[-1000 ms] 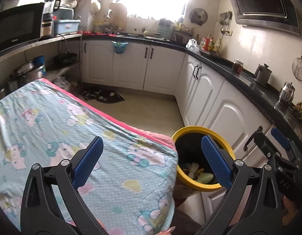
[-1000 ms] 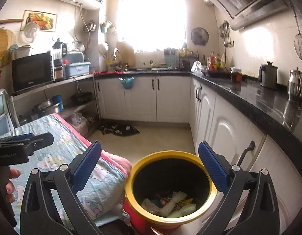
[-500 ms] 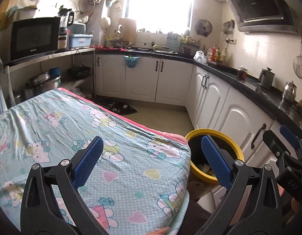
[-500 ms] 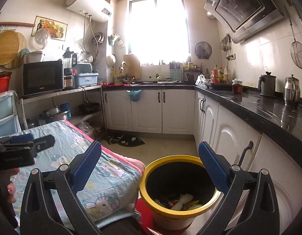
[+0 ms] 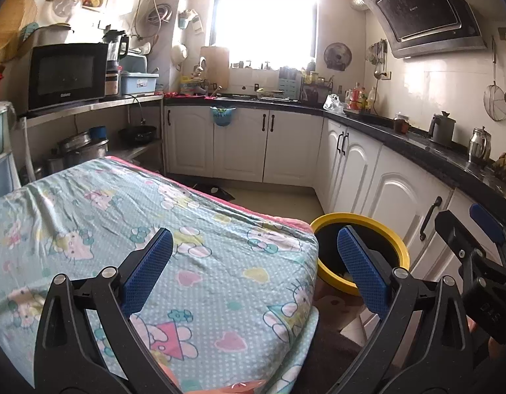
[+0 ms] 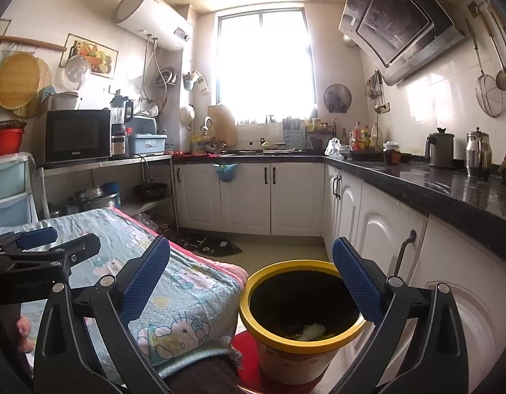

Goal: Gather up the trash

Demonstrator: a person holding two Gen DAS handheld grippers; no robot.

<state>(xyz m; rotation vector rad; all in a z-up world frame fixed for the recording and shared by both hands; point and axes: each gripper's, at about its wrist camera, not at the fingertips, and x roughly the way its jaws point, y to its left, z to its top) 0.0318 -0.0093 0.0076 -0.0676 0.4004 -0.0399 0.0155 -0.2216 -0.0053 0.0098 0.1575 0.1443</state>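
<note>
A yellow-rimmed trash bin (image 6: 302,338) stands on the floor beside the table, with scraps of trash (image 6: 310,331) at its bottom. It also shows in the left wrist view (image 5: 384,229), partly behind a finger. My right gripper (image 6: 251,277) is open and empty, above and just short of the bin. My left gripper (image 5: 253,271) is open and empty above the table's near right corner. The right gripper shows at the edge of the left wrist view (image 5: 476,262); the left gripper shows in the right wrist view (image 6: 46,246).
The table (image 5: 88,216) wears a light-blue cartoon-print cloth. White cabinets (image 6: 377,229) under a black counter (image 6: 450,180) run along the right and back. A dark mat (image 6: 210,244) lies on the floor. Shelves with a microwave (image 5: 65,74) stand at the left.
Both grippers have risen and tilted up, so more of the room shows. The bin sits lower in both views. Both stay open and empty.
</note>
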